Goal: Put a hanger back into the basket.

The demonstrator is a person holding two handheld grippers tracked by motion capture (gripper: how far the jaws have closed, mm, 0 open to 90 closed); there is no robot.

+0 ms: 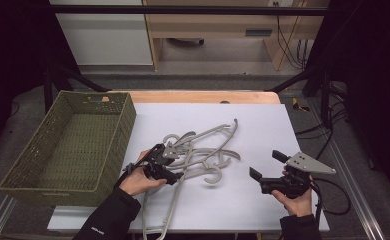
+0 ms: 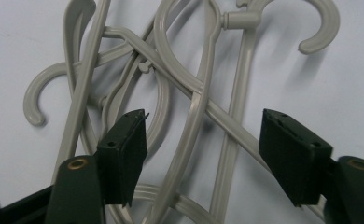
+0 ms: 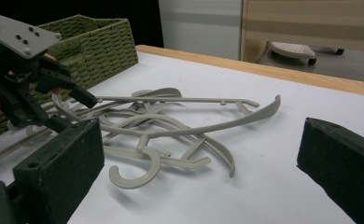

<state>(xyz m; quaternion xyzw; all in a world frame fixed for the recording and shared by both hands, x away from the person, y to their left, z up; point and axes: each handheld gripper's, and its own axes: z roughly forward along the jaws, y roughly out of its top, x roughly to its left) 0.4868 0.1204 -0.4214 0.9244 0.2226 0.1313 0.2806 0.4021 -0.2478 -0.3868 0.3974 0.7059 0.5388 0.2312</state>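
With its jaws wide over the tangled heap of grey hangers (image 1: 198,152) near the table's middle, the left gripper (image 2: 203,154) could drag several hooked together toward the green basket (image 1: 28,175) at the left edge, while the right gripper (image 3: 199,172) waits wide, holding nothing.

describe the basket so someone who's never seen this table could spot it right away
Start at the white sheet covering the table, then look to its left edge, beside the tangled grey hangers. The basket sits there, partly overhanging the sheet, close to the left tongs. It is the one woven, olive-green, rectangular open box, with a handle slot in its far wall.
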